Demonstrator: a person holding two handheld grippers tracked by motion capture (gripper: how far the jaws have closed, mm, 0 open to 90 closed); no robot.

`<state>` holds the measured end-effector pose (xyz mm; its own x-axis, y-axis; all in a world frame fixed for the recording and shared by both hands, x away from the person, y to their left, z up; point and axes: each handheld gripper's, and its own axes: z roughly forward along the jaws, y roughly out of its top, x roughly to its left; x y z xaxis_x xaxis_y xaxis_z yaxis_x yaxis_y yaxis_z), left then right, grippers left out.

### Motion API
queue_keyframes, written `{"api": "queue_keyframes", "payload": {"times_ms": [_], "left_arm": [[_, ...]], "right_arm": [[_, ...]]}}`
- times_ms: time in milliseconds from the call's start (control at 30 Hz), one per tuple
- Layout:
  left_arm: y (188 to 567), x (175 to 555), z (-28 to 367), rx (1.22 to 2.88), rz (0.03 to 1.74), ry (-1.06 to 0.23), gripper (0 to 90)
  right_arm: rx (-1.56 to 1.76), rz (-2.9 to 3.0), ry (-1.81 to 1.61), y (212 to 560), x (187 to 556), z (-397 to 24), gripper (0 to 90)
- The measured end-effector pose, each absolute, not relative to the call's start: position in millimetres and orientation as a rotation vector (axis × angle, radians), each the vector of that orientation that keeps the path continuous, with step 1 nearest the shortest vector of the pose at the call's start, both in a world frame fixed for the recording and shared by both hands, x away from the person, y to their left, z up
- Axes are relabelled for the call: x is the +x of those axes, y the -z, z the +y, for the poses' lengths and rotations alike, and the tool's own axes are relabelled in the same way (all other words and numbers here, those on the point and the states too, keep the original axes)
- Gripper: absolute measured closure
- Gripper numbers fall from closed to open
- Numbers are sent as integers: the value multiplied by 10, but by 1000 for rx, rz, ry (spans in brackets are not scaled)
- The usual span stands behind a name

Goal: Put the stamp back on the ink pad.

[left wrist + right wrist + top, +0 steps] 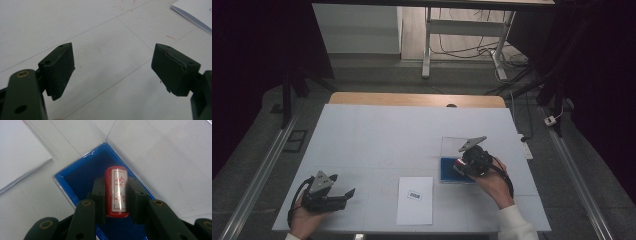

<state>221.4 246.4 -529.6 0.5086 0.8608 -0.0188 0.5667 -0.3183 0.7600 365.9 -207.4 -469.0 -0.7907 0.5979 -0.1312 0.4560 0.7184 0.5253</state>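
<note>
The right gripper clamps a red cylindrical stamp between its 2 black pads. Just beyond and beneath the tips lies an open blue-lined case with a clear lid. Farther to its left rests a white sheet. The left gripper hovers spread wide, holding nothing, over the white table.
</note>
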Motion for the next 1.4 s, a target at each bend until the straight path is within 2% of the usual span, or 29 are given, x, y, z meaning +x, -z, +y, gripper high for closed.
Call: {"api": "queue_keyframes", "payload": {"times_ms": [100, 200, 267, 533, 1100, 1400], "left_arm": [[5297, 2215, 2465, 2021, 1165, -514, 190], [5295, 2212, 2468, 2020, 1164, -513, 190], [5293, 2210, 2468, 2017, 1165, -514, 190], [5274, 2201, 2469, 2013, 1152, -511, 190], [5273, 2192, 2416, 2026, 1123, -477, 187], [5277, 2195, 2388, 2036, 1112, -463, 185]], "right_arm": [[826, 2632, -698, 4691, 3653, -2074, 685], [820, 2633, -725, 4679, 3645, -2071, 558], [823, 2617, -750, 4651, 3625, -2075, 503], [833, 2511, -963, 4514, 3422, -2234, 387], [900, 2349, -1120, 4844, 2936, -2898, 370], [892, 2375, -1154, 5054, 2816, -3059, 365]]}}
